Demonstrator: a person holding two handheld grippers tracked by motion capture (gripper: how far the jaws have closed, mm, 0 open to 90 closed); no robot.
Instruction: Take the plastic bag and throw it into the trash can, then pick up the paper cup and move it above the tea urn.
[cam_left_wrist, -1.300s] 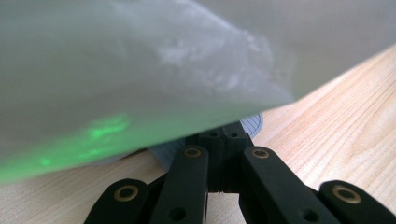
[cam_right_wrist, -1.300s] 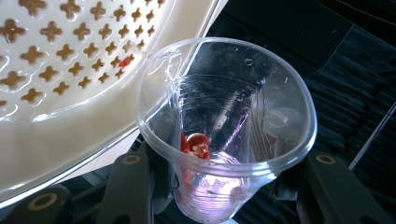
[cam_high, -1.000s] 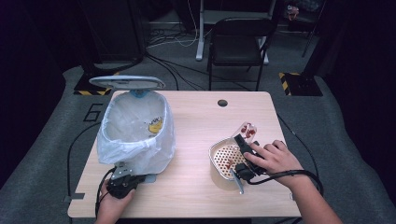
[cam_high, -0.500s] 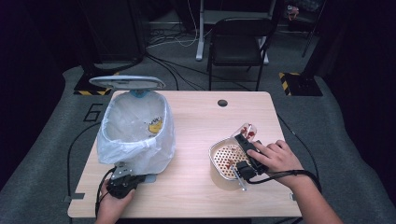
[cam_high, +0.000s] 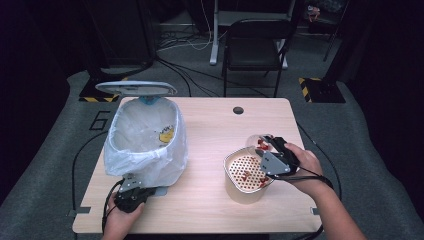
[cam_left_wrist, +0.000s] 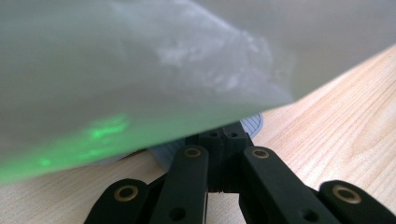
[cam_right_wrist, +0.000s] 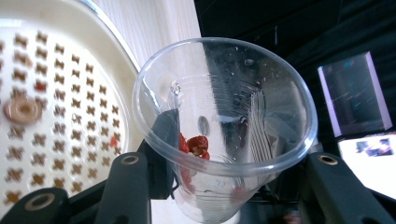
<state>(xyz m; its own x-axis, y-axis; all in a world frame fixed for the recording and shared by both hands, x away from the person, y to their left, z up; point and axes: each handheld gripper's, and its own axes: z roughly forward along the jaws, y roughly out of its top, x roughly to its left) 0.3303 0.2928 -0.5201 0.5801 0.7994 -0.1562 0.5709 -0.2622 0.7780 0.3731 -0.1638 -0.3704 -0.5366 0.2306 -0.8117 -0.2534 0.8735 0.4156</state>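
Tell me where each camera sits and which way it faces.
High view: above the person's side, looking forward and down on the table; forearms, both hands.
Left gripper view: on the left tool, facing the bin liner.
Right gripper view: on the right tool, facing its clear cup.
Shared: cup and strainer bowl.

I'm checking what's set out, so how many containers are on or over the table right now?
3: a bag-lined bin at the table's left, a perforated strainer bowl at the right, and a clear plastic cup held in the right gripper beside the bowl.
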